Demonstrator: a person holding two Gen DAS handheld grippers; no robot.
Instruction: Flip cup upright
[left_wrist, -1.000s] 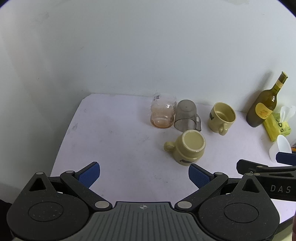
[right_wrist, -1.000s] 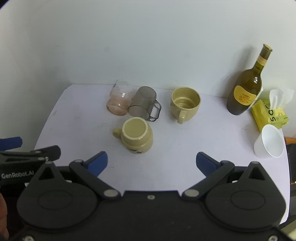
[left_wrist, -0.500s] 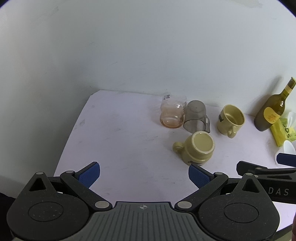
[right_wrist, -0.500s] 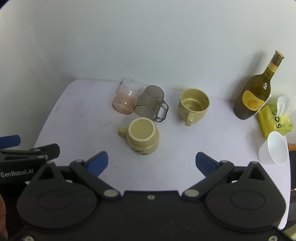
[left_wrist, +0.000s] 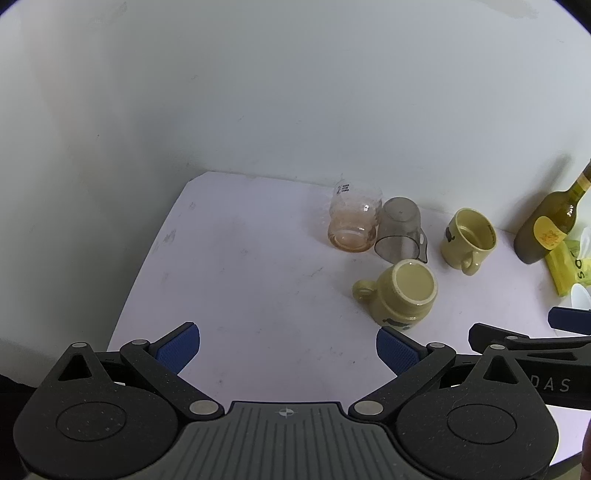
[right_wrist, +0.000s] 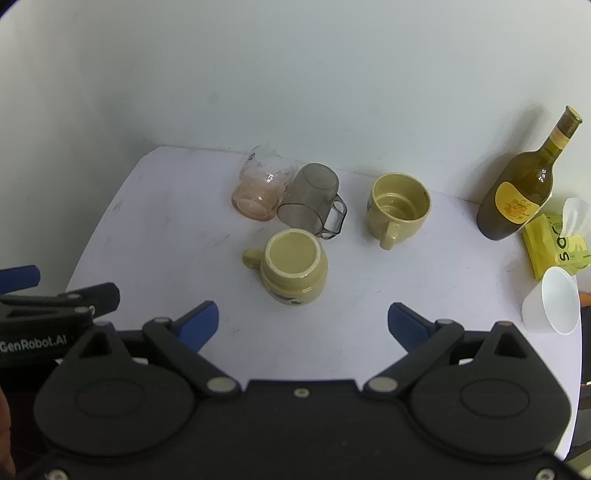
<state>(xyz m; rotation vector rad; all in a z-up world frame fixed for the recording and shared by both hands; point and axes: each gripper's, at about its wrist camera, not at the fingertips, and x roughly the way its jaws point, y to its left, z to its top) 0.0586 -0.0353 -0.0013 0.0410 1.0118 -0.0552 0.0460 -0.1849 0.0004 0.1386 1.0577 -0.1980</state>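
A yellow mug (left_wrist: 400, 293) (right_wrist: 293, 271) stands upside down on the white table (left_wrist: 258, 280), base up, handle to the left. Behind it a smoky grey plastic cup (left_wrist: 400, 232) (right_wrist: 312, 201) and a pinkish glass (left_wrist: 352, 221) (right_wrist: 264, 188) also stand mouth down. A second yellow mug (left_wrist: 467, 236) (right_wrist: 400, 205) stands upright. My left gripper (left_wrist: 288, 349) is open and empty, low near the table's front. My right gripper (right_wrist: 303, 325) is open and empty, just in front of the upside-down mug.
An olive wine bottle (left_wrist: 546, 229) (right_wrist: 517, 192) stands at the back right by the wall. A yellow tissue pack (right_wrist: 557, 245) and a white paper cup (right_wrist: 554, 304) sit at the right edge. The wall closes the back and left.
Both grippers have shifted so the table appears lower and further right in the left view and nearer in the right view. The cups have not moved. Both jaws stay open.
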